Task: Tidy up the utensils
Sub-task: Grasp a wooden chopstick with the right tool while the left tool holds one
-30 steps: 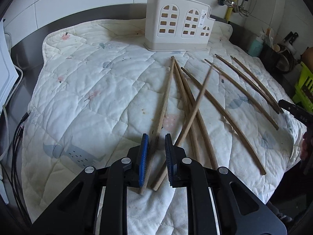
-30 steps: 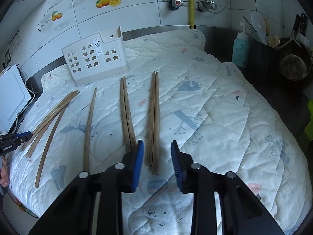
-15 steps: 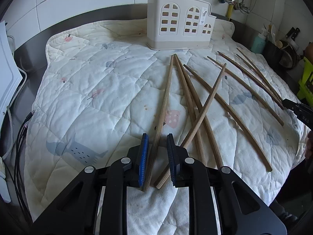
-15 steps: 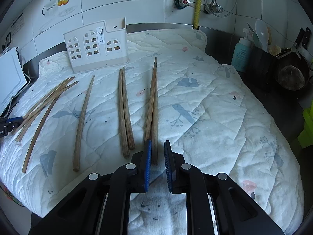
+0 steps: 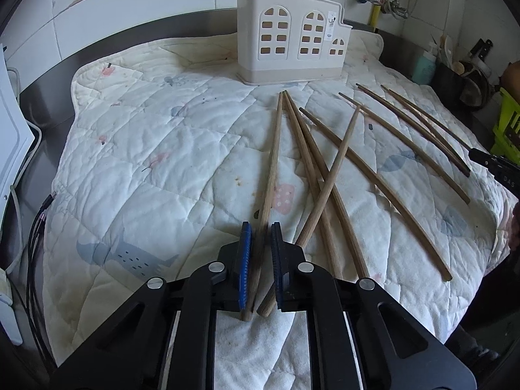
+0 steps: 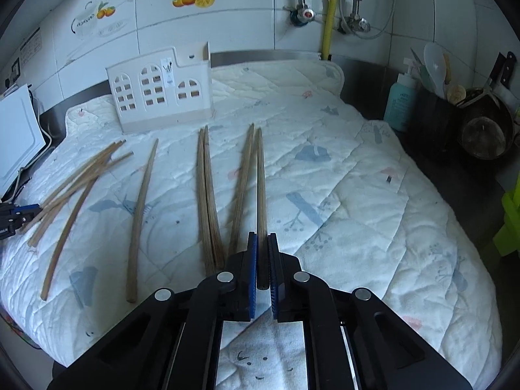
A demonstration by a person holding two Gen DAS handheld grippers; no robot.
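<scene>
Several wooden chopsticks lie on a white quilted mat in front of a cream utensil holder with arched cut-outs. My left gripper has its jaws closing, and the blue pads pinch the near end of the leftmost chopstick. A crossed chopstick ends beside its right finger. My right gripper is closing too, pads pressed on one chopstick. That one's partner slants away to the left. A pair, a single and a loose bundle lie further left, before the holder.
A teal bottle, a dark pot of utensils and a pan stand right of the mat. A green basket sits at the right edge. A white board and cables are on the left.
Both grippers' jaws have narrowed onto a chopstick. The right one went from wide open to pinching one stick of a pair, and the other stick has swung aside to the left.
</scene>
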